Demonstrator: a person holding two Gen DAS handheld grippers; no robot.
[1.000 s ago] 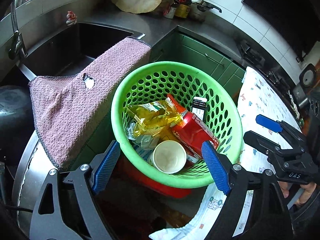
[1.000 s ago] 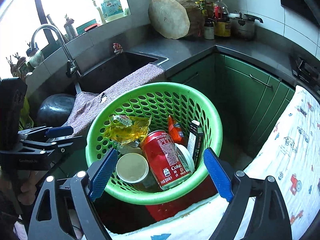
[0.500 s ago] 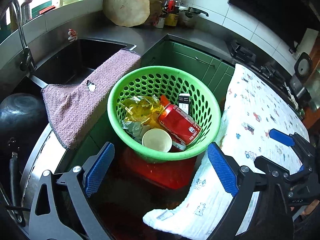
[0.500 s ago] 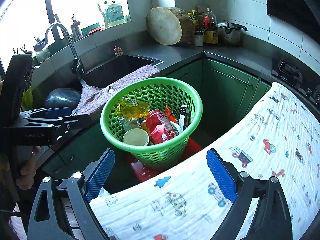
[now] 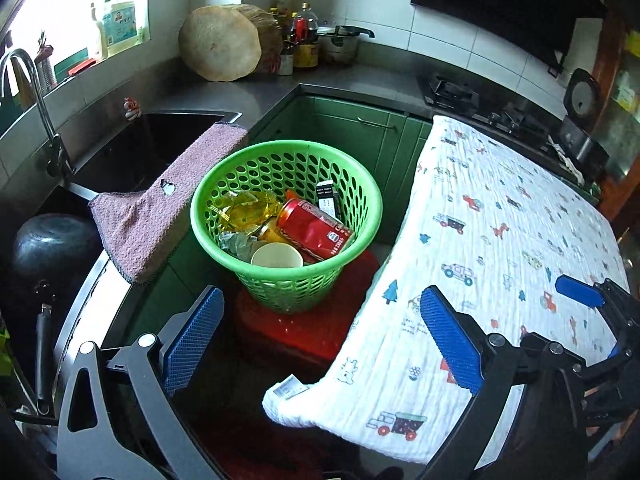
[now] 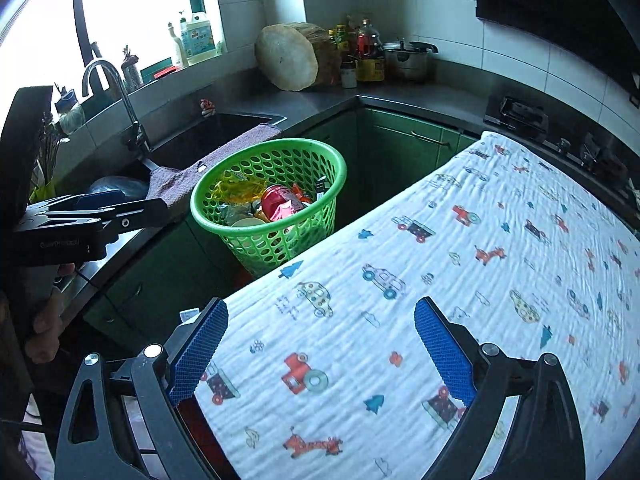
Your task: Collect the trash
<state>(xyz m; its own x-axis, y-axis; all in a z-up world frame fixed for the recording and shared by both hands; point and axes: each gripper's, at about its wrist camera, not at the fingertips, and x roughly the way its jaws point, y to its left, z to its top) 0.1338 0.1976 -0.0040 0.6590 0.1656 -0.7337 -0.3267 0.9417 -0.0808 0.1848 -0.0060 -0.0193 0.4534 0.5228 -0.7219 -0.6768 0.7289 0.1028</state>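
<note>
A green perforated basket [image 5: 362,200] stands on a red stool [image 5: 320,332] between the sink counter and a table. It holds a red soda can [image 5: 312,226], a yellow snack packet [image 5: 244,210], a paper cup [image 5: 277,256] and a small dark carton [image 5: 326,196]. My left gripper [image 5: 320,298] hangs well back from the basket, its jaws opening with nothing between them. My right gripper [image 6: 322,308] is open and empty above the printed tablecloth [image 6: 440,260], with the basket [image 6: 272,145] far ahead to the left. Each gripper shows at the edge of the other's view.
A pink towel [image 5: 160,208] drapes over the sink [image 5: 160,140] edge beside the basket. A dark pot [image 5: 52,244] sits at the left. A round chopping block [image 5: 220,42], bottles and a pan stand in the counter corner. A stove [image 5: 448,92] lies behind the table.
Both grippers have drawn back and up from just over the basket, so it now looks small and far. Their jaws stand a little wider. The right one is now over the tablecloth.
</note>
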